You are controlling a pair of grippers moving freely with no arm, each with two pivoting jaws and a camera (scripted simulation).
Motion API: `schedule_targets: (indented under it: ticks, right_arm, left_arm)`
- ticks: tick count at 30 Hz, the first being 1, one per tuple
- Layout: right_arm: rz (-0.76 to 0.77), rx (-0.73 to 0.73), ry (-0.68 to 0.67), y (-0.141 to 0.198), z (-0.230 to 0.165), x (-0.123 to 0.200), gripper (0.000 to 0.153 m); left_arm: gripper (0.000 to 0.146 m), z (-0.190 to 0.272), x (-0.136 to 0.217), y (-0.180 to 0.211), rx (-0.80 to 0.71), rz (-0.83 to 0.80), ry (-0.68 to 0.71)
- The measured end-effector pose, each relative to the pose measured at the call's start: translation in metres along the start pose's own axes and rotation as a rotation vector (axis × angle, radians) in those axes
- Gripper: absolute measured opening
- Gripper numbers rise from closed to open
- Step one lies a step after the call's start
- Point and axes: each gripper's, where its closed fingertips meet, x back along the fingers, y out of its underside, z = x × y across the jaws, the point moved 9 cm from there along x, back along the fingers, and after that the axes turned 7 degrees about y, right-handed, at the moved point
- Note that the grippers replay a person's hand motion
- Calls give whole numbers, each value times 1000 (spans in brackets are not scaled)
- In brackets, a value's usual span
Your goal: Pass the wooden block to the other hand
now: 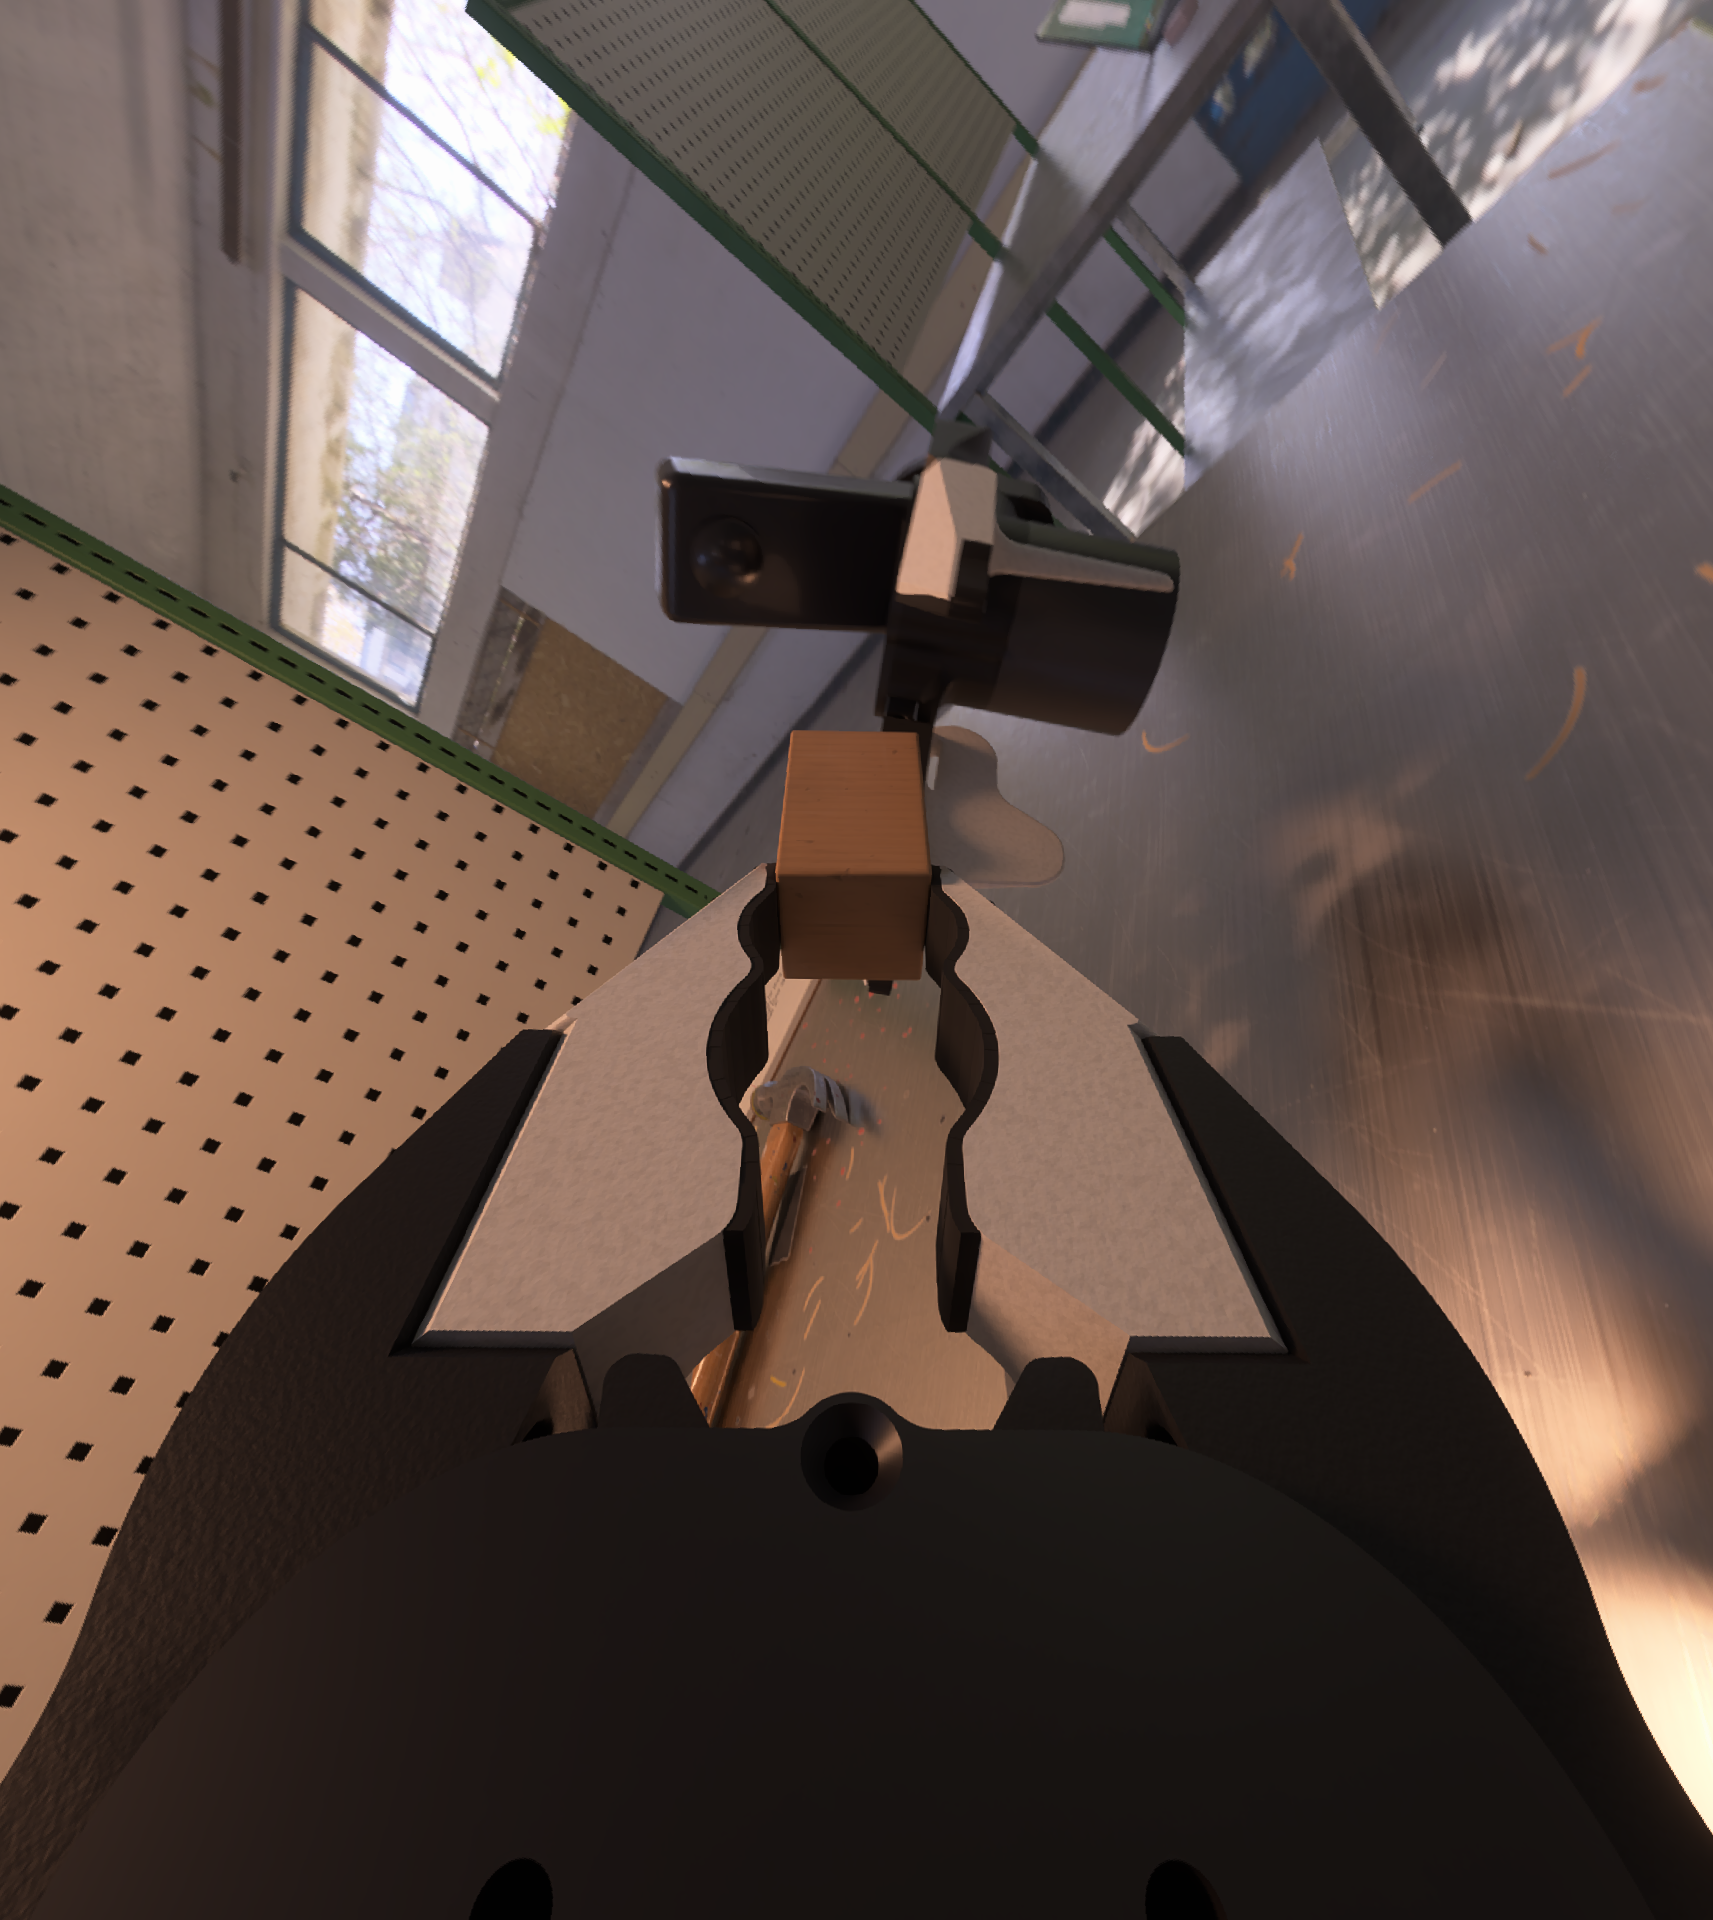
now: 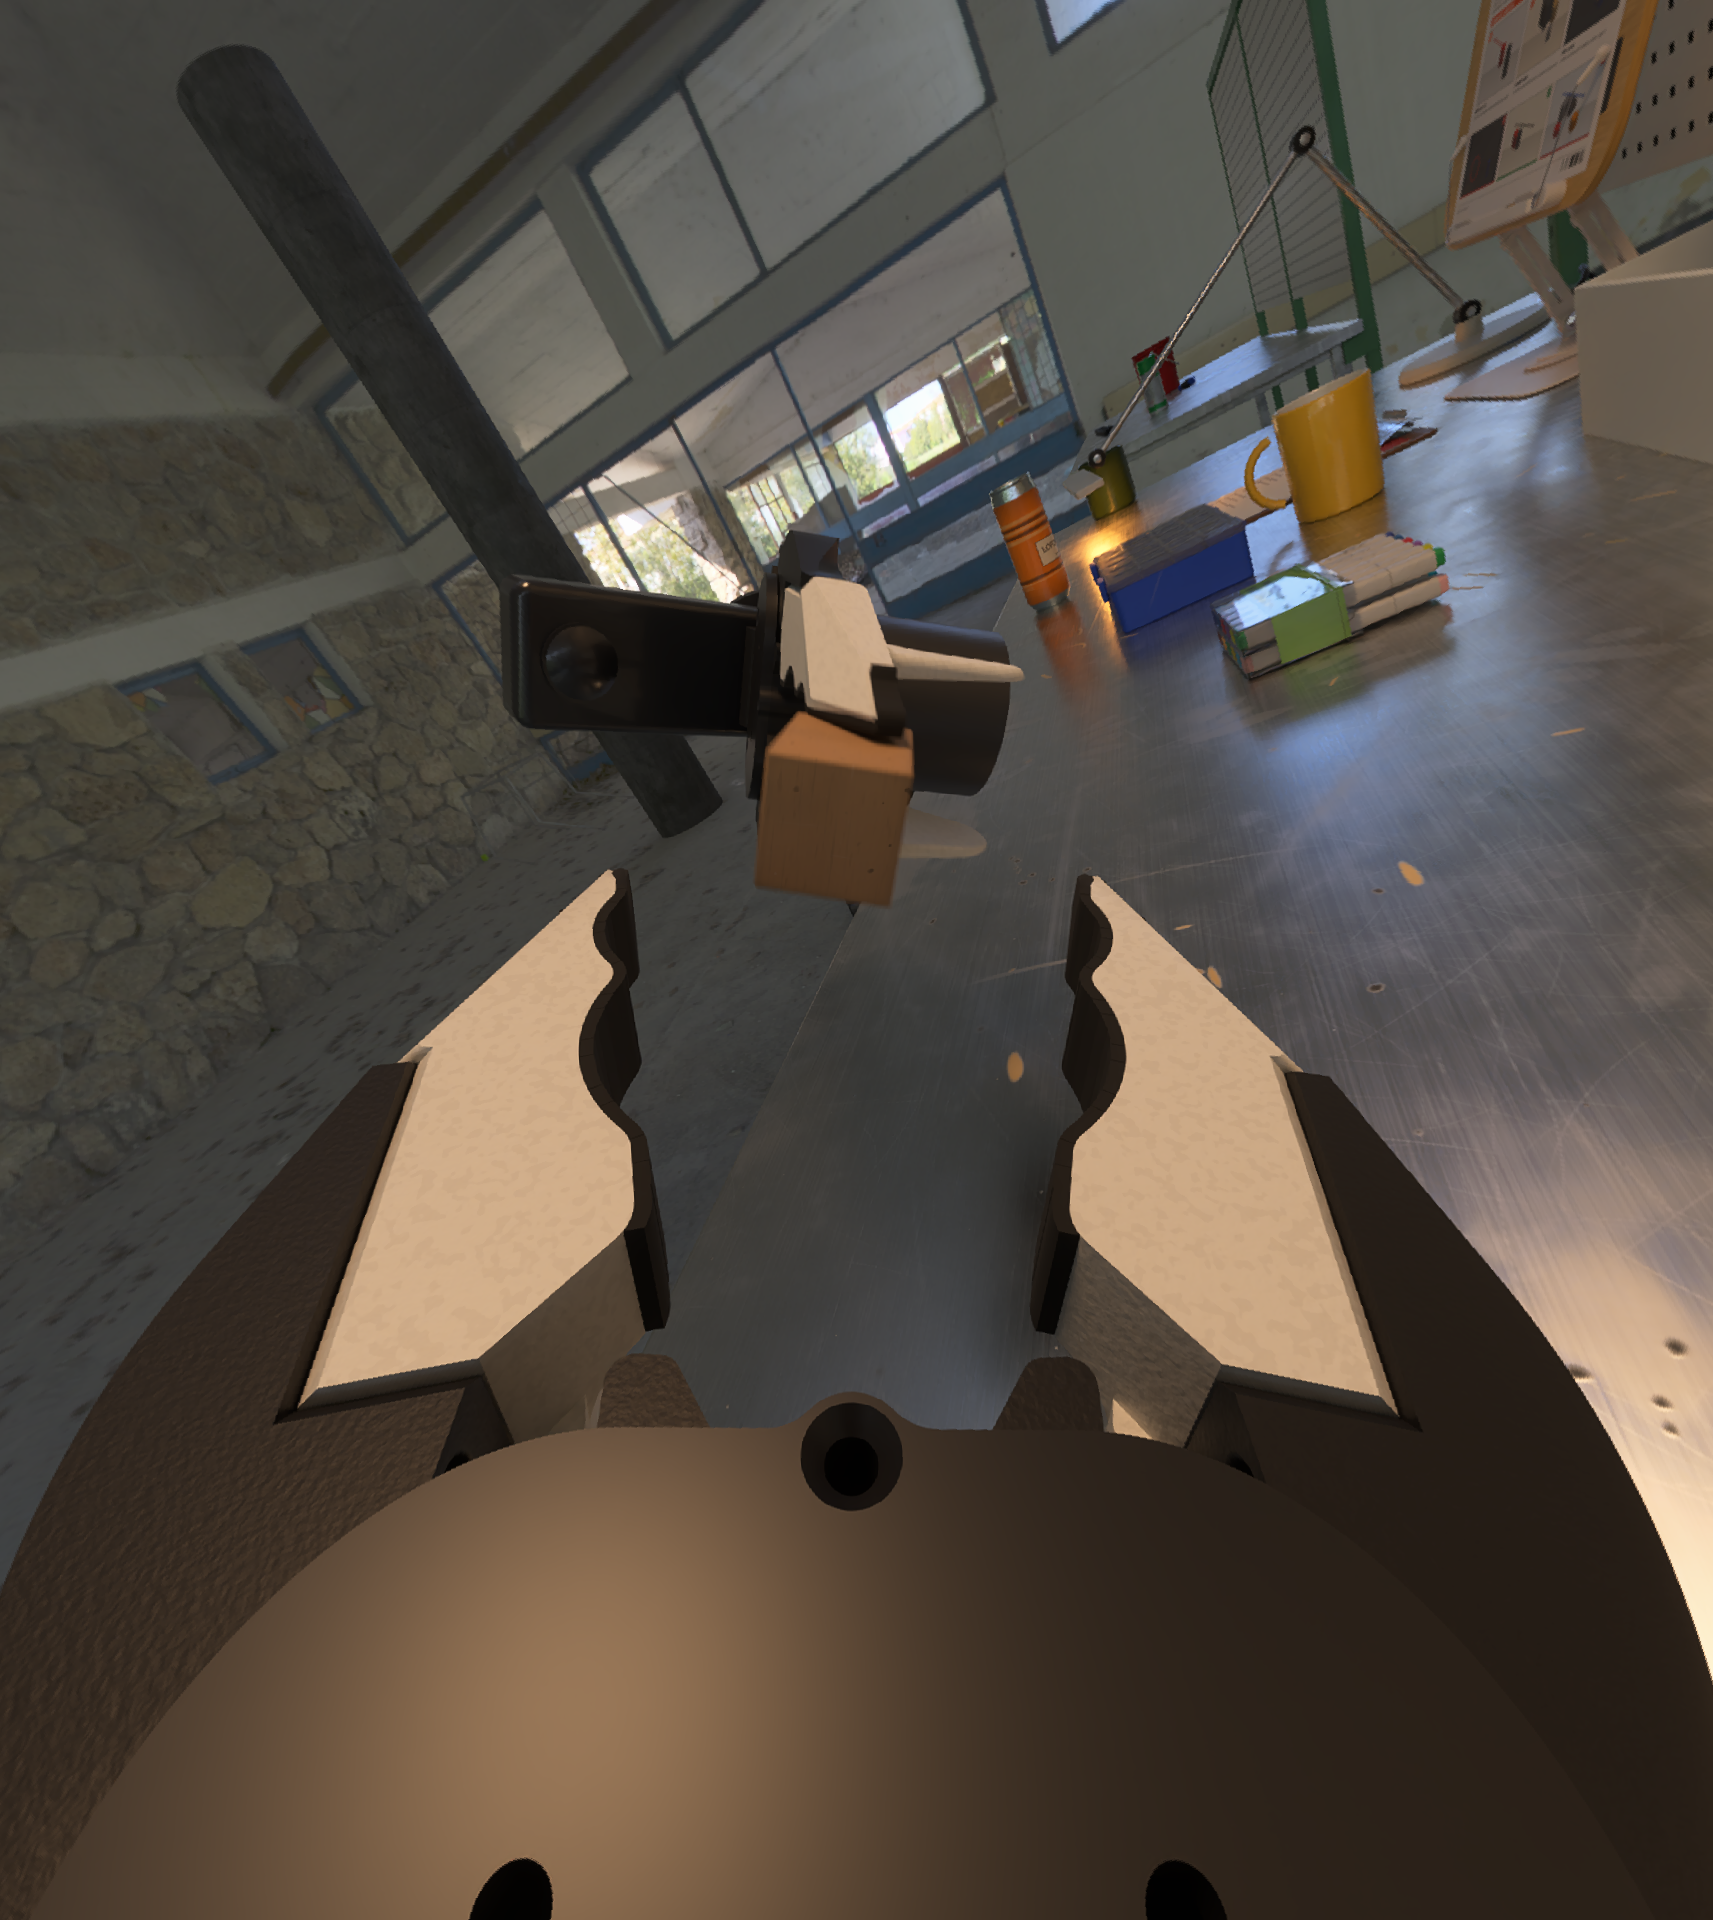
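Observation:
The wooden block [image 1: 852,873] is a light brown cuboid held in the air above the metal table [image 1: 1454,831]. My left gripper [image 1: 852,883] is shut on its near end at the fingertips. My right gripper [image 2: 852,904] is open and empty, its fingertips just short of the block [image 2: 831,821], which lines up with the gap between them. Each gripper faces the other: the right one [image 1: 945,675] shows beyond the block in the left wrist view, and the left one [image 2: 852,769] shows gripping the block in the right wrist view.
A hammer [image 1: 790,1143] lies on the table below the left gripper, beside a pegboard [image 1: 208,883]. Farther along the table [image 2: 1454,1039] stand a yellow mug [image 2: 1325,447], an orange can [image 2: 1028,540], a blue box [image 2: 1174,566], a marker pack [image 2: 1340,608] and a white box [image 2: 1704,343].

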Motion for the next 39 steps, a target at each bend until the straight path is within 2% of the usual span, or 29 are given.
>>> schedule_targets:
  ticks: [3, 7, 13, 17, 21, 39]
  right_arm:
    - [-12, -16, 9, 1, 2, -2, 81]
    - [6, -29, 18, 0, 4, 1, 63]
    - [-9, -40, 2, 2, 3, -1, 51]
    - [-19, -2, 52, 1, 3, -1, 39]
    - [6, -42, 29, 0, 5, 1, 29]
    - [8, -41, 43, 1, 5, 2, 28]
  left_arm:
    - [27, 5, -6, 3, -7, -22, 29]
    - [27, 6, -10, 1, -4, -6, 38]
    - [27, 8, -16, 3, -26, -38, 4]
    - [27, 9, -17, 3, -30, -41, 6]
    - [27, 9, -18, 4, -30, -48, -3]
    - [27, 9, -19, 5, -24, -69, -6]
